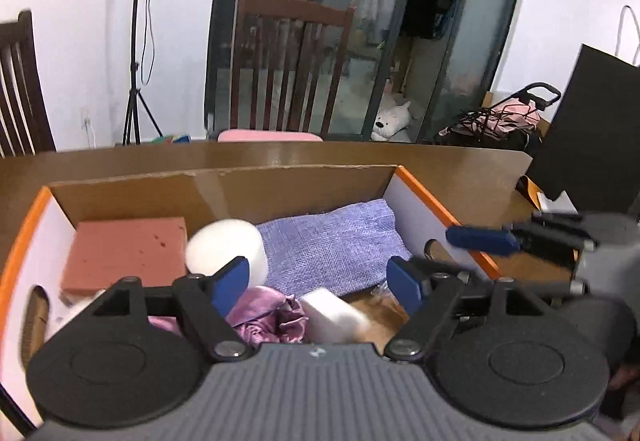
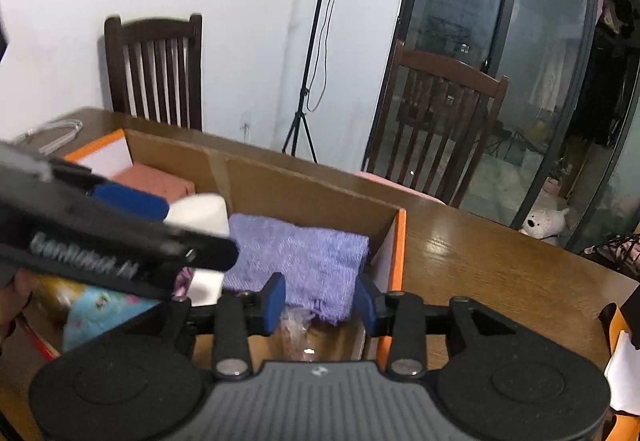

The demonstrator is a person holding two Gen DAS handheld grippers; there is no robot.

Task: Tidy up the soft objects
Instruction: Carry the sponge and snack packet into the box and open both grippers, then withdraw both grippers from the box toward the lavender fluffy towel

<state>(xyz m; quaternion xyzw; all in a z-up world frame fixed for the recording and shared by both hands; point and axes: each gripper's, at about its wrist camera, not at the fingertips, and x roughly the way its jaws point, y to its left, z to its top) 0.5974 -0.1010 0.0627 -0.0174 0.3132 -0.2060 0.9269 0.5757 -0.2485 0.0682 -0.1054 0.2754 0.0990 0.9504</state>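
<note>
While both claws hang over the orange-edged cardboard box [image 1: 424, 197], the left claw [image 1: 320, 283] gapes empty, the right claw [image 2: 320, 299] half-open, empty; inside lie a purple knitted cloth [image 1: 332, 249] and, beside it, a white foam cylinder [image 1: 228, 247].

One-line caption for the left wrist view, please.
Open left gripper above a cardboard box holding a purple towel, pink foam block and white foam cylinder.
</note>
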